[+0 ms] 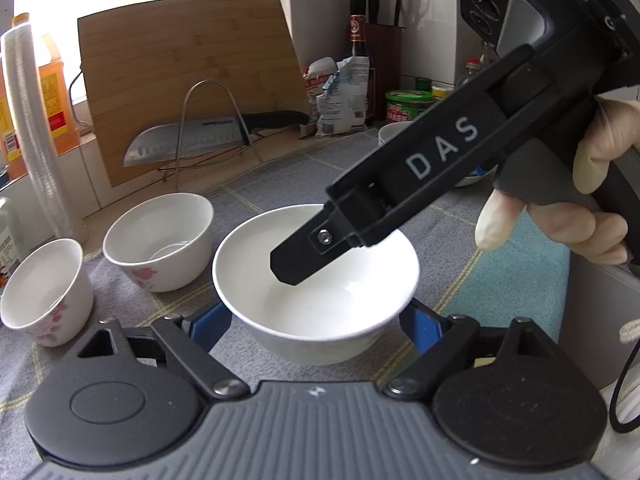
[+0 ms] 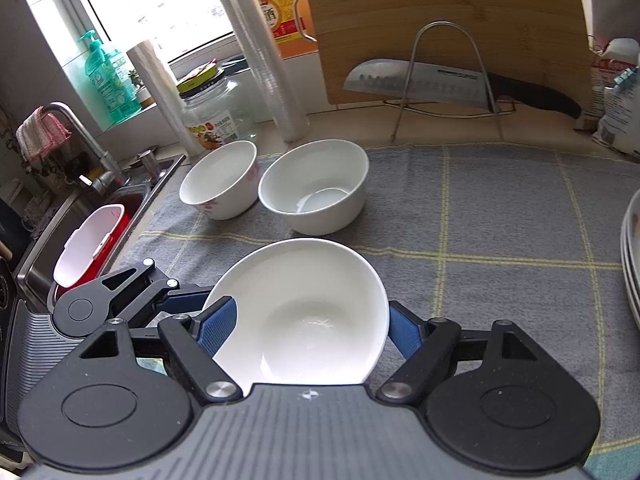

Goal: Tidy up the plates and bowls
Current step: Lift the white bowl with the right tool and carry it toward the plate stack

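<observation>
A plain white bowl (image 1: 320, 304) sits between the blue pads of my left gripper (image 1: 316, 322), which is shut on its outer wall low over the grey checked cloth (image 2: 500, 216). My right gripper (image 2: 310, 312) reaches in from the upper right with its jaws wide apart. One black finger (image 1: 296, 258) hangs inside the bowl (image 2: 304, 320) and the other pad (image 2: 404, 334) stands by the outer rim, pinching nothing. Two more white bowls (image 2: 316, 188) (image 2: 220, 184) stand side by side further back, with pink flowers showing on both in the left wrist view.
A stack of white plates (image 2: 632, 260) stands at the cloth's right edge. Behind are a bamboo board (image 2: 440, 20), a knife on a wire rack (image 2: 440, 80), stacked plastic cups (image 2: 272, 60) and a jar (image 2: 216, 116). A sink (image 2: 80, 216) with a red tub lies left.
</observation>
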A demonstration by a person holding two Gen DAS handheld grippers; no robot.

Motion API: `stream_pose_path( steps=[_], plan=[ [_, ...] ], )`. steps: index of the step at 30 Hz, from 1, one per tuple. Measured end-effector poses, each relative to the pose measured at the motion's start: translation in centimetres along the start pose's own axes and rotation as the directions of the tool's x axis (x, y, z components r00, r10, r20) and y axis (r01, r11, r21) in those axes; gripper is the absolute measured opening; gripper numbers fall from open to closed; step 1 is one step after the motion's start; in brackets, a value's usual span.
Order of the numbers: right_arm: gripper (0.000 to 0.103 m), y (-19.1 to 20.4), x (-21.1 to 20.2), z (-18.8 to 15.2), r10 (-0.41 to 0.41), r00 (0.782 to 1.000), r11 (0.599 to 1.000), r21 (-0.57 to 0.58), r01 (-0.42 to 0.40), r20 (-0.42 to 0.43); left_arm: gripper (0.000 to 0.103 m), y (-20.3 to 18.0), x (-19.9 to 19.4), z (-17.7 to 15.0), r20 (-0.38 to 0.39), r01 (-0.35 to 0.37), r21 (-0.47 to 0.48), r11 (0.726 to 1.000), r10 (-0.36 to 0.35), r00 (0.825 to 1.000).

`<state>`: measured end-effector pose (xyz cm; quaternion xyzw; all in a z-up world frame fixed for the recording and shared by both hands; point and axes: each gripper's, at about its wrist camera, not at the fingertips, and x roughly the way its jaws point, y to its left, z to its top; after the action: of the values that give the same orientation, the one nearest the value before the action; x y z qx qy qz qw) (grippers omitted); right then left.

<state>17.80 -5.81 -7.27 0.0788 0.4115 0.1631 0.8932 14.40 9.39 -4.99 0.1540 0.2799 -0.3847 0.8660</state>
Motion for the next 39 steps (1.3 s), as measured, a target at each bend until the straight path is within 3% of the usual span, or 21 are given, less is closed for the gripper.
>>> stream_pose_path(
  steps=[12,31,36,39],
  plan=[
    [0.085,-4.0,-2.1,-0.8,-0.101,0.994,0.993,0.059,0.098,0.046,0.090,-2.4,3.3,1.7,0.022,0.085,0.054,0.995,-0.086,0.996],
    [0.086,-6.3,0.1,-0.3,-0.132,0.991,0.990,0.053,0.131,0.029,0.091,-1.9,6.3,1.7,0.009,0.090,0.030,0.995,-0.091,0.996],
    [0.102,-6.1,0.2,-0.3,-0.131,0.991,0.991,0.037,0.130,0.035,0.101,-1.8,5.9,1.6,0.033,0.094,0.027,0.995,-0.095,0.995],
    [0.103,-5.8,0.2,-0.4,-0.157,0.987,0.988,0.017,0.156,0.038,0.102,-1.5,5.8,1.6,0.019,0.082,0.009,0.997,-0.082,0.996]
  ],
)
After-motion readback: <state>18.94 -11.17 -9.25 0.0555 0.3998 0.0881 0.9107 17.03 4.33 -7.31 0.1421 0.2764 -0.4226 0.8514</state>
